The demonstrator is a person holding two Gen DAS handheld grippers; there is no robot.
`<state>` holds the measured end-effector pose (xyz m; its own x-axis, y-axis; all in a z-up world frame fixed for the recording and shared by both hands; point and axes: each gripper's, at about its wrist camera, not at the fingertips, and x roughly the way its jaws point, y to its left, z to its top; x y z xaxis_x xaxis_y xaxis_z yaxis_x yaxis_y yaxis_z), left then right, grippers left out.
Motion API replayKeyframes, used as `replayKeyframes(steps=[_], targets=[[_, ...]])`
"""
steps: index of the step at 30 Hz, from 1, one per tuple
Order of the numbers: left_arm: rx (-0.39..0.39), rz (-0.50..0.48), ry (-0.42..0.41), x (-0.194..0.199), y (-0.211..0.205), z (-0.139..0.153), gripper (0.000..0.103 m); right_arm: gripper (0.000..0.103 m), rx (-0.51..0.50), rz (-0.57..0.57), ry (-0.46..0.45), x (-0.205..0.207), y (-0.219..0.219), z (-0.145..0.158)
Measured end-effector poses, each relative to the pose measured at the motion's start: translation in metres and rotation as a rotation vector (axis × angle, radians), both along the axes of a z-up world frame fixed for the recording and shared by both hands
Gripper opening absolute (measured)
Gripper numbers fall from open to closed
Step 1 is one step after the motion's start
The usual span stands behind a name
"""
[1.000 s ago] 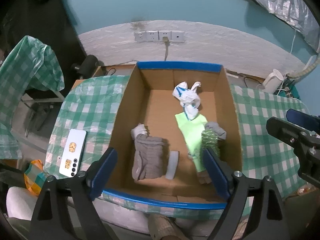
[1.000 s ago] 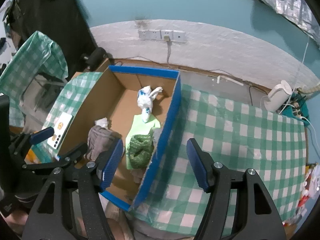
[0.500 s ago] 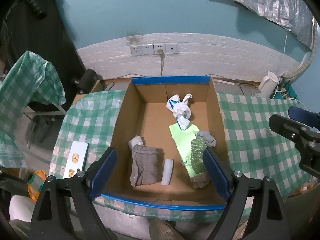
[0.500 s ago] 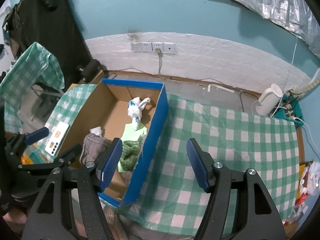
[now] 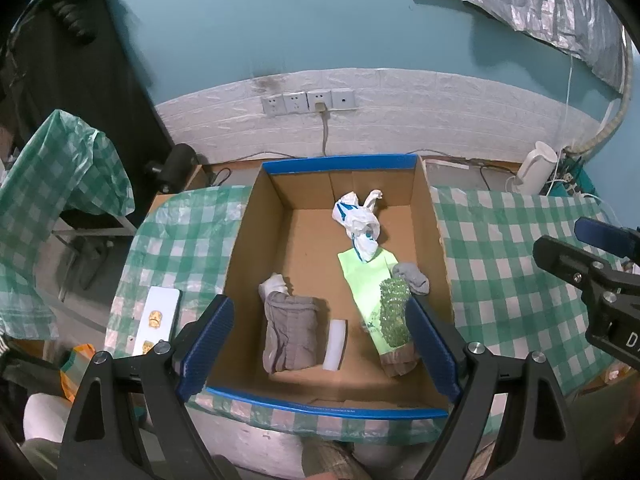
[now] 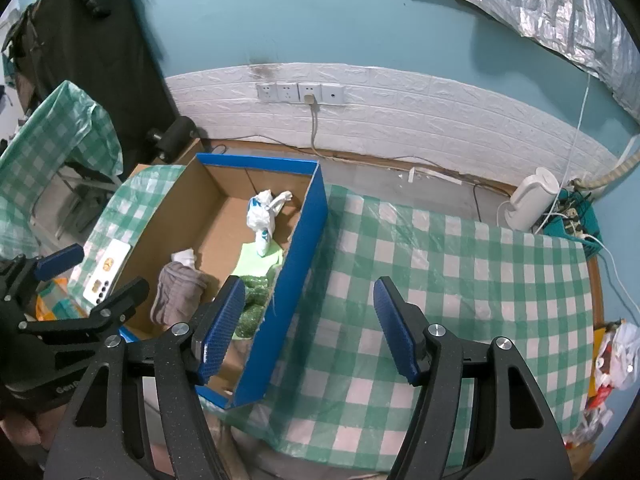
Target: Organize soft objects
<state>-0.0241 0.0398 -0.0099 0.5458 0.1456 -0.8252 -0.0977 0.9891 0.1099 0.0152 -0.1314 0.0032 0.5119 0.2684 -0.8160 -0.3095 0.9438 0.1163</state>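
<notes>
Both tongs hang open and empty: your left gripper (image 5: 316, 344) spreads its blue pads across the lower middle of its frame, above the near end of the cardboard box (image 5: 256, 216), and your right gripper (image 6: 308, 328) straddles the box's blue right wall at the lower centre of its own view, one pad over the box, the other over the checked tablecloth (image 6: 460, 280). Between the left pads lie the folded grey cloth (image 5: 290, 334) and, just beside it, a small white foam strip (image 5: 335, 344). Close to the right pad sits the green bubble-wrap wad (image 5: 394, 312), resting on a pale green flat bag (image 5: 366, 276), with a grey sock (image 5: 412, 276) touching it at the upper edge. Further up the frame, near the box's far wall, stands a knotted white plastic bag (image 5: 360, 224). Everything here looks light and limp, so nothing should resist or break, but thin plastic will likely slip and the flat bag may be hard to lift off the floor. Pinch the cloth at its thick fold, the wad through its middle, and the plastic bag at its knot. Outside the box, at the left of the frame, a white phone (image 5: 158, 318) lies on the cloth; leave it be.
</notes>
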Motion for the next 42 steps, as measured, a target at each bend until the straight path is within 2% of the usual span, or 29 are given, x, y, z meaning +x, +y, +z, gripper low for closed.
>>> replayKeyframes(steps=[42], targets=[[0.016, 0.004, 0.003, 0.0015, -0.0005, -0.0016, 0.089, 0.066, -0.001, 0.000, 0.003, 0.0004, -0.0006, -0.0001]])
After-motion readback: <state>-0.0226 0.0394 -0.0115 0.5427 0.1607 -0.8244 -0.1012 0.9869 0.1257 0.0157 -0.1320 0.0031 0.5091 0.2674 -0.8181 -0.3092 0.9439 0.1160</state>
